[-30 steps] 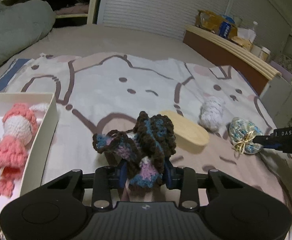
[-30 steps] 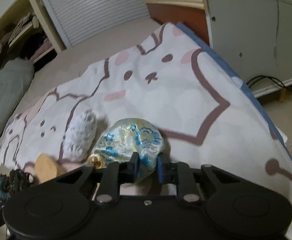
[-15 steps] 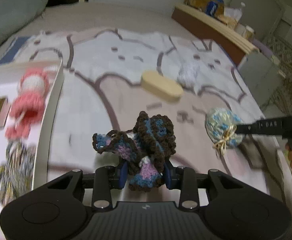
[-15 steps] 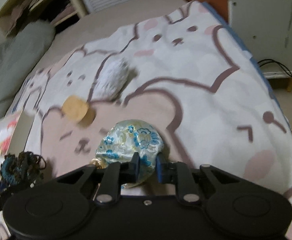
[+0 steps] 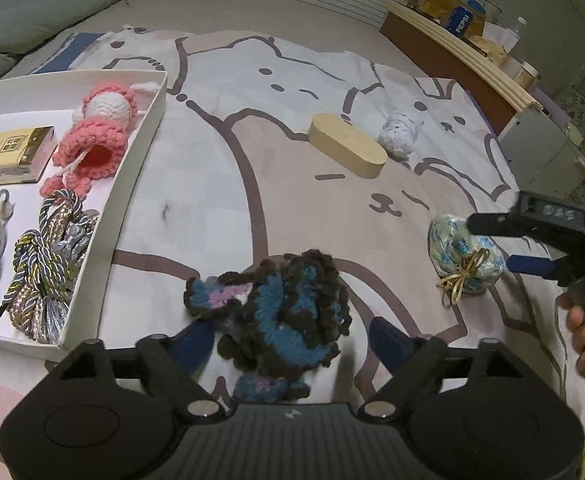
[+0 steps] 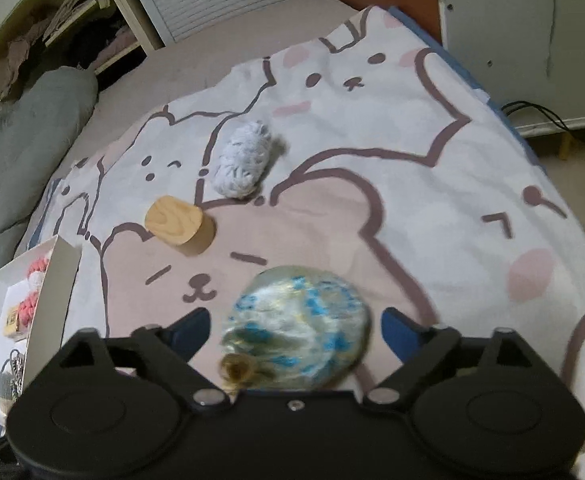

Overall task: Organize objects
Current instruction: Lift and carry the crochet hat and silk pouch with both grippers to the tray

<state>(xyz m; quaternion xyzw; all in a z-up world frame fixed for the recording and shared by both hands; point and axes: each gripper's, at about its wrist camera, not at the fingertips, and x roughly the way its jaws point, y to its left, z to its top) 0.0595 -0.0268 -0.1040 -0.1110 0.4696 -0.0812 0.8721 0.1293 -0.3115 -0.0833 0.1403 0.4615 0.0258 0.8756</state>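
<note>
**Letting go: both bundles loose on the bed beside the box**

Releasing seems to be the step in hand. To the left of the left gripper's [image 5: 288,336] jaws sits the white box [image 5: 132,184], already holding a pink doll [image 5: 96,132], a small carton [image 5: 12,152] and coiled cords [image 5: 44,264]. The left jaws have just been opening and now stand wide, with the dark crochet piece [image 5: 280,312] lying between them; the blue pads look clear of the yarn on both sides. Ahead of these jaws, on the bed cover [image 5: 212,208], are a wooden block [image 5: 346,150] and a white yarn ball [image 5: 400,136].

Further right, the right gripper [image 6: 296,328] has also just been opening; its jaws are spread wide around the floral pouch [image 6: 298,336], which shows blurred, so whether it has settled cannot be told. No pad appears to press on it.

Neither item is in the box yet; both lie on the cover outside it. The next move, by my judgement, calls for regripping each soft bundle more securely and carrying it leftward over the box wall.
</note>
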